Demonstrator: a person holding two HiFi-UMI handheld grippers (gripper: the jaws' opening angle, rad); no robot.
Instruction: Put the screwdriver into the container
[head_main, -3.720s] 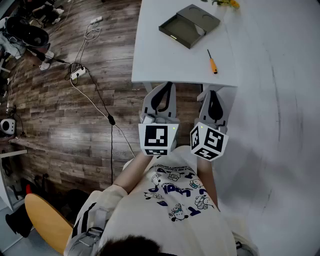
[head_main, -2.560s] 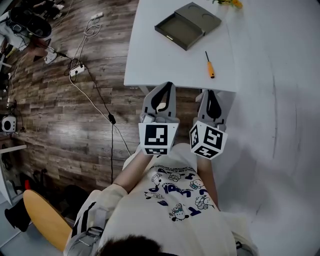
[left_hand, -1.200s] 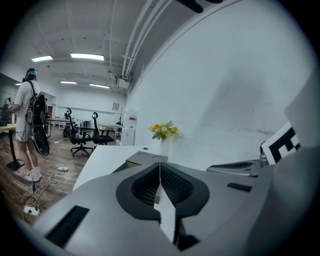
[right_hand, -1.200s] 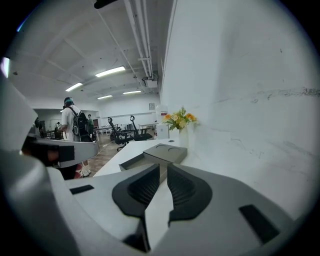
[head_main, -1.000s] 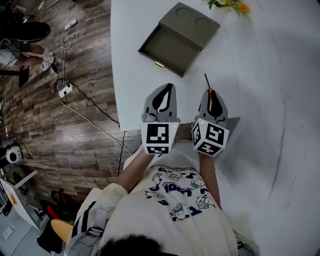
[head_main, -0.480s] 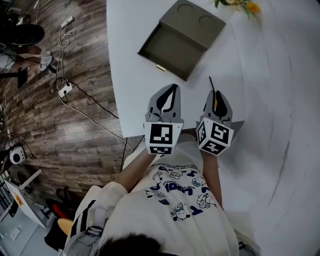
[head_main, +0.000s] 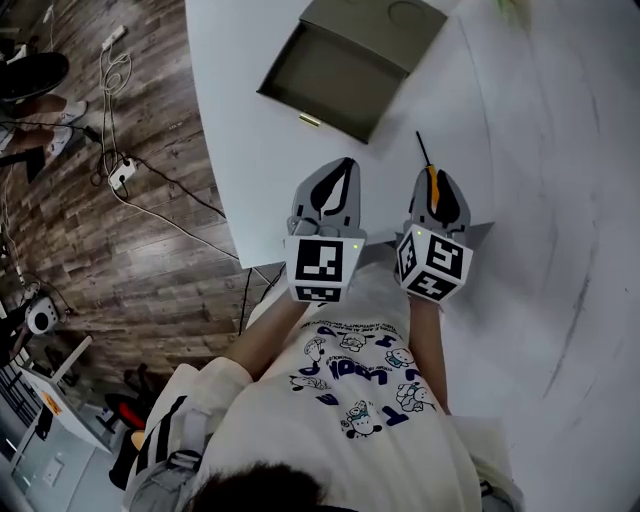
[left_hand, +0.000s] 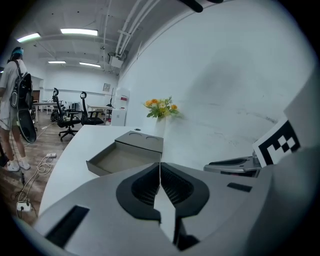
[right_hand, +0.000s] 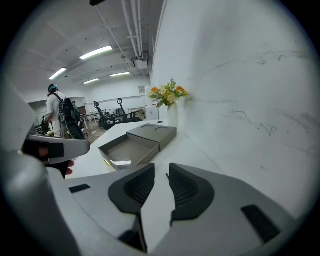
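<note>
The screwdriver (head_main: 423, 150) lies on the white table (head_main: 250, 150), its thin black shaft pointing away from me. Its orange handle sits between the jaws of my right gripper (head_main: 437, 183), which are opening and do not press on it. In the right gripper view only the shaft tip (right_hand: 166, 175) shows ahead of the right gripper (right_hand: 161, 169). The grey container (head_main: 330, 70) stands open farther back, left of the screwdriver; it also shows as a container (left_hand: 120, 159) and a container (right_hand: 127, 149). My left gripper (head_main: 343, 170) hovers shut and empty beside the right one, the same left gripper (left_hand: 160, 167) aimed toward the container.
A white wall (head_main: 560, 150) runs along the table's right side. A vase of flowers (right_hand: 169, 95) stands behind the container. The table edge (head_main: 215, 190) drops to wood floor with cables. A person with a backpack (left_hand: 15, 100) and office chairs (left_hand: 70, 117) are far off.
Both grippers came forward from off the table's near edge to over it. The right gripper settled over the screwdriver handle, and its jaws have parted since half a second ago.
</note>
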